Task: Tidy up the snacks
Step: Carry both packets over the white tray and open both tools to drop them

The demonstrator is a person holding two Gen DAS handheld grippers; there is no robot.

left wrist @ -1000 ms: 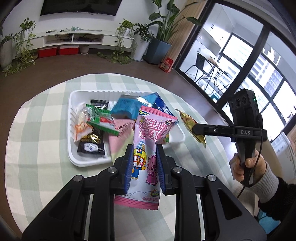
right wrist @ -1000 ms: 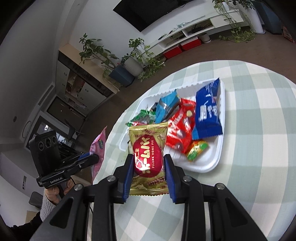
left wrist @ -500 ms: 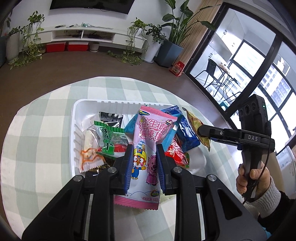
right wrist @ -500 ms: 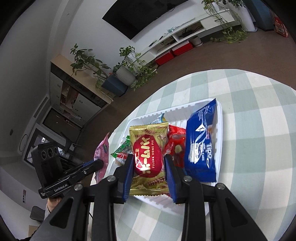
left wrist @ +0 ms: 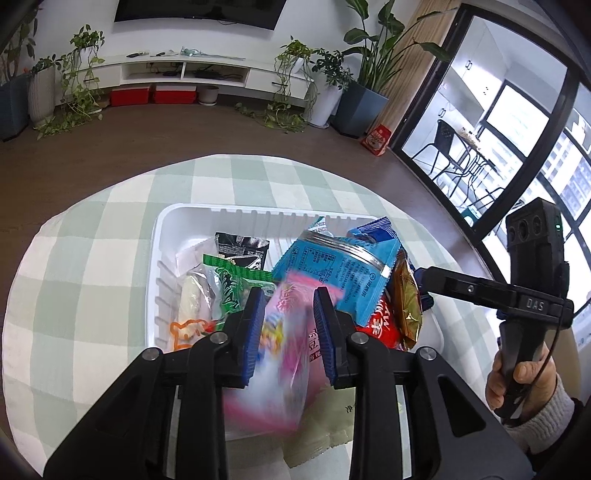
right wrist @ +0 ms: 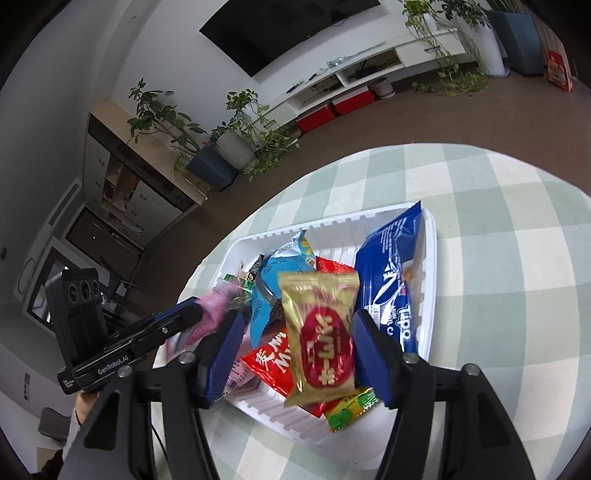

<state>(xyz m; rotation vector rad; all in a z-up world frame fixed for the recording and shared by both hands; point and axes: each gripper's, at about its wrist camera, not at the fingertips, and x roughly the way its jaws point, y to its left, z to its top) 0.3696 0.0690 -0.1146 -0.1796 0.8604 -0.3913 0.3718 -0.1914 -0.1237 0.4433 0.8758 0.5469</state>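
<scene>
Checked tablecloth (left wrist: pixel 92 236), potted plants (left wrist: pixel 373 74), television (right wrist: pixel 280 29)

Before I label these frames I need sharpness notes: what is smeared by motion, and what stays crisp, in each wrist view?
Left wrist view: the pink packet between the tool's pads is smeared; the white tray stays crisp. Right wrist view: the gold packet is slightly soft, the blue packet sharp.

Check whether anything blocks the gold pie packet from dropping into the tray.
Nothing visible. The right gripper's jaws have just been opening around the gold pie packet above the white tray; only the red packet lies beneath.
</scene>
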